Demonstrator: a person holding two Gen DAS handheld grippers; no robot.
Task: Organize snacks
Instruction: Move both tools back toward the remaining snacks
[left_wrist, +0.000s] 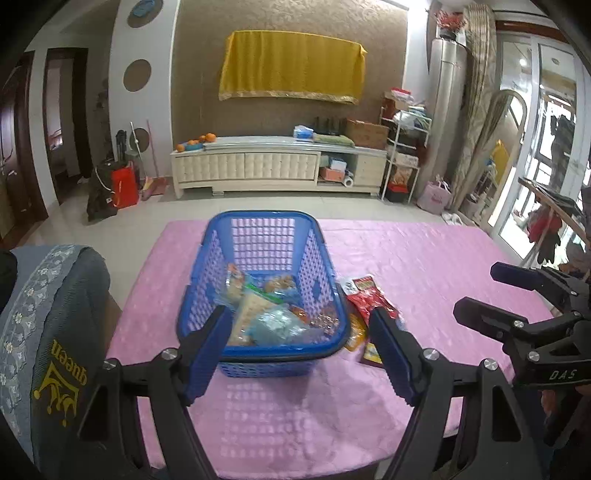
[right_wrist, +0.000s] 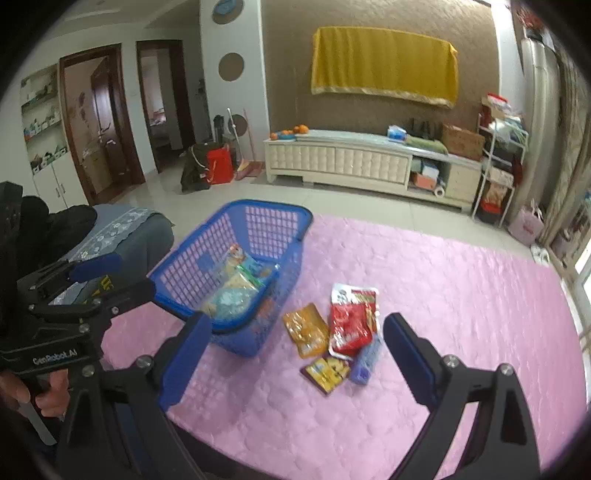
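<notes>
A blue plastic basket (left_wrist: 317, 254) stands on the pink tablecloth (left_wrist: 424, 251) with several snack packets (left_wrist: 258, 314) inside; it also shows in the right wrist view (right_wrist: 207, 236). Right of it lie a red packet (right_wrist: 351, 321), an orange packet (right_wrist: 306, 330), a small yellow packet (right_wrist: 327, 373) and a blue packet (right_wrist: 365, 360). My left gripper (left_wrist: 299, 350) is open and empty, just in front of the basket. My right gripper (right_wrist: 295, 354) is open and empty, near the loose packets; it also shows in the left wrist view (left_wrist: 480, 291).
A chair back with a grey embroidered cover (left_wrist: 48, 325) stands at the table's left. Beyond the table's far edge are tiled floor and a white TV cabinet (left_wrist: 277, 166).
</notes>
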